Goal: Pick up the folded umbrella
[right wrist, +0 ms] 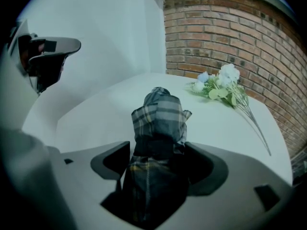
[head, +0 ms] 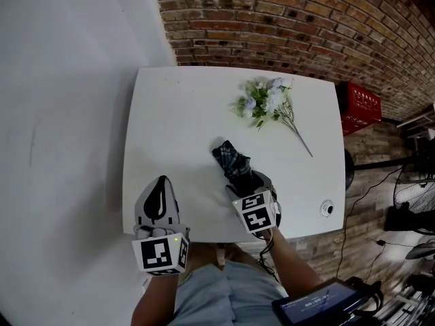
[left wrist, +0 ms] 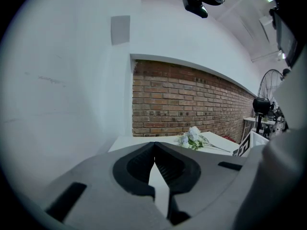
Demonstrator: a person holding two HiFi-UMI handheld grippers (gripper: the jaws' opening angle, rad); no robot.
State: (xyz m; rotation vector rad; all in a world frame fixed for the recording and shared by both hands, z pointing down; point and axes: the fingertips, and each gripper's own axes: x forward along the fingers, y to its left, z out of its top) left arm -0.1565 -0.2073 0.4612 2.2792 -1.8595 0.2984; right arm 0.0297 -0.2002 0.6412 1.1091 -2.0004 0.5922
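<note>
Near the front edge of the tabletop, right of its middle, the folded umbrella lies slanted, its far end pointing toward the centre. The right gripper points down over the umbrella's near end. Its jaws are spread wide to either side of the plaid cloth, and a gap shows at the left pad, so nothing is pinched. The left gripper is over the front left corner, well apart from the umbrella, with its jaws pressed together at the tips and nothing between them.

A bunch of artificial flowers lies toward the back right corner, with its long stem trailing toward the right edge. Bare white surface separates it from the umbrella. The whole left half of the tabletop is open. A small round fitting sits by the front right corner. A white wall stands along the left edge and a brick wall along the back edge. A red crate stands just off the right edge.
</note>
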